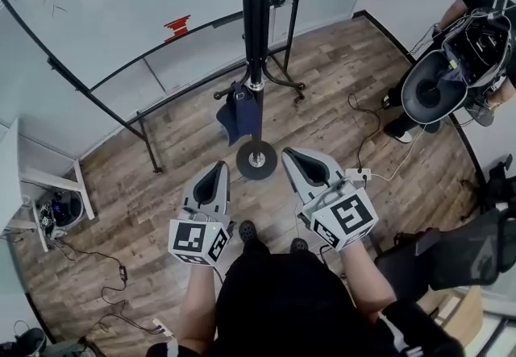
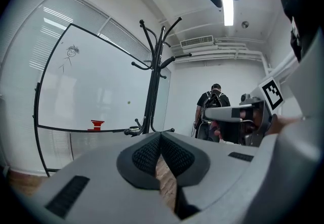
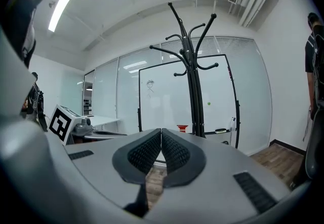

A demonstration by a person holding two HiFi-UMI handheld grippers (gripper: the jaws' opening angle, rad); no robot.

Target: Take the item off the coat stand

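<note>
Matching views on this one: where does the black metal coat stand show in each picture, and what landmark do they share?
Head view: black metal coat stand at top centre, its pole running down to a round base.
Left gripper view: just left of centre, standing upright.
Right gripper view: right of centre, standing upright.
Shared landmark: black-framed white board with a red object at its lower edge, behind the stand in both gripper views.
</note>
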